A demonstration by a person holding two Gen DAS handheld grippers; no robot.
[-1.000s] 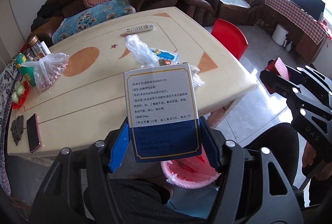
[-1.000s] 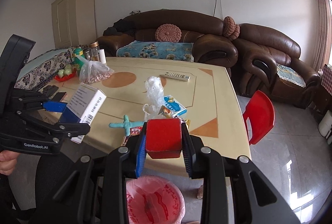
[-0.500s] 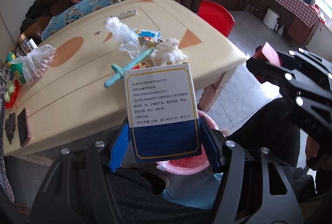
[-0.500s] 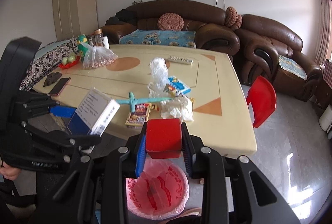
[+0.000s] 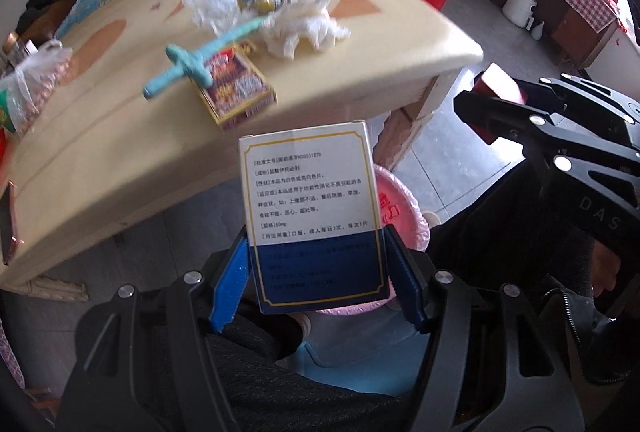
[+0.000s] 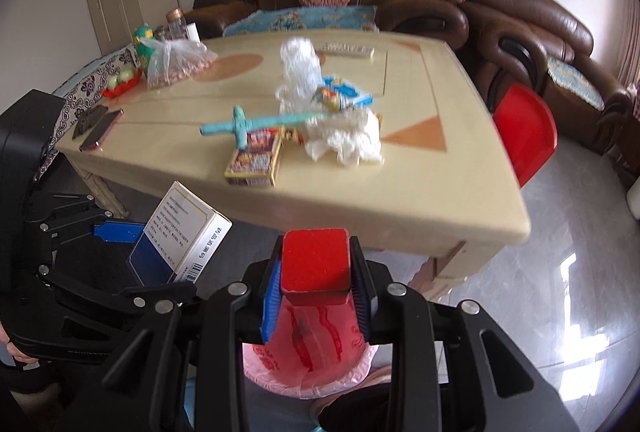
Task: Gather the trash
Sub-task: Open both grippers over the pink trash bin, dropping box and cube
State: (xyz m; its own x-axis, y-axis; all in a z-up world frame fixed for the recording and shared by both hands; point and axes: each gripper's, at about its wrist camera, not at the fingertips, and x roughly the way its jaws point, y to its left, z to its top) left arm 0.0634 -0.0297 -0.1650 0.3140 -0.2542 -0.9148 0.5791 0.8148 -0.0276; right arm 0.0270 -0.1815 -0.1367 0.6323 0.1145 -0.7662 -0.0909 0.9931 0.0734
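Brown sofas stood behind a cream table (image 6: 460, 191), and on the floor just in front of the table's near edge was a bin with a pink bag (image 6: 316, 356); every place below is given from this bin.

Right above the bin's mouth hung a small red box (image 6: 314, 266), gripped on both sides by the closed right gripper (image 6: 316, 288), which pointed down at the bin. I judge this box could fall straight in when released.

Up and to the left of the bin was a white and blue medicine box (image 5: 312, 216), clamped at its blue lower end by the left gripper (image 5: 316, 284). Its long side pointed away from the gripper, toward the table edge, and in the left wrist view the bin showed partly behind it. I judge the right hand was nearer to the opening.

Farther behind the bin, on the table, lay a crumpled tissue (image 6: 344, 139), a colourful card box (image 6: 256, 159) and a teal toy sword (image 6: 260, 123).
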